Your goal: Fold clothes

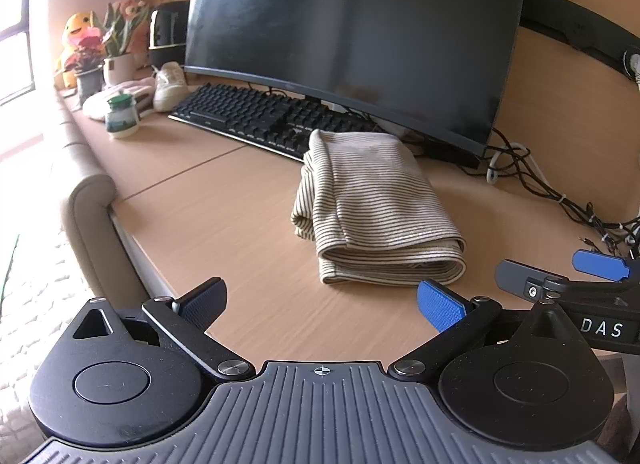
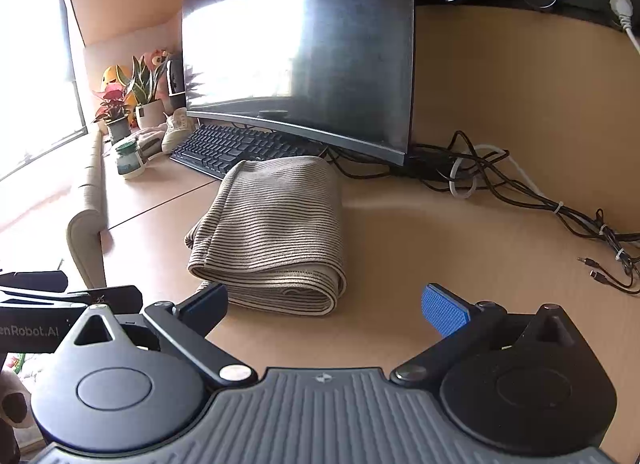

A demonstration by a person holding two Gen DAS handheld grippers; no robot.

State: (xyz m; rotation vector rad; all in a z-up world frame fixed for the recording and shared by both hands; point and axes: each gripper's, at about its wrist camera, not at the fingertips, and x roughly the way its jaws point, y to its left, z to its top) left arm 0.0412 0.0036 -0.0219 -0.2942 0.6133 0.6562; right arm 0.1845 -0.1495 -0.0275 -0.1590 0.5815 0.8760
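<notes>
A beige garment with thin dark stripes (image 1: pixel 372 204) lies folded into a compact bundle on the wooden desk (image 1: pixel 224 224), in front of the keyboard. It also shows in the right wrist view (image 2: pixel 276 232). My left gripper (image 1: pixel 320 304) is open and empty, just short of the bundle's near edge. My right gripper (image 2: pixel 326 304) is open and empty too, its left finger close to the bundle's near corner. The right gripper's fingers (image 1: pixel 596 266) show at the right edge of the left wrist view.
A black keyboard (image 1: pixel 264 116) and a curved monitor (image 1: pixel 360 32) stand behind the garment. A jar (image 1: pixel 122 116), potted plants (image 1: pixel 116 52), a white shoe (image 1: pixel 170 84) and a plush toy sit at the far left. Tangled cables (image 2: pixel 520 188) lie at the right.
</notes>
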